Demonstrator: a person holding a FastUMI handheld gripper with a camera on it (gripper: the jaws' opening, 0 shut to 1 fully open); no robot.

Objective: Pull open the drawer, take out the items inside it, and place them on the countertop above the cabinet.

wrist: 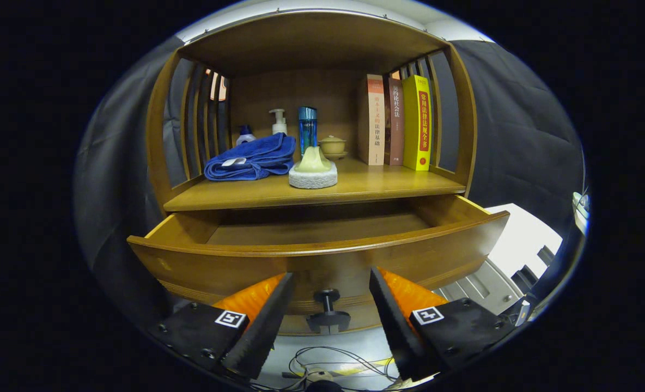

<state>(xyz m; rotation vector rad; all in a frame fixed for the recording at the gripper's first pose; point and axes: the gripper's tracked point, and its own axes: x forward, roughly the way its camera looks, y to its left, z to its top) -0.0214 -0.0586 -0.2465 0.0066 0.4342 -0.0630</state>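
Hovering with jaws parted around the small dark knob (328,310), the gripper (330,305) faces the pulled-out curved wooden drawer (322,256), while a blue folded towel (251,158) rests on the table above.

On the worktop (355,188): towel (251,159) at 9 o'clock, sponge (313,173) centre, books (394,122) at 3 o'clock, bottles (307,128) behind. Open drawer (322,256) below.

Wooden drawer (322,256) pulled open, curved front, dark knob (328,298) low on its face; the visible part of its inside looks bare. Countertop (377,188) above holds folded blue towel (251,158) and round white sponge (313,175) with pale yellowish piece on top, side by side near front.
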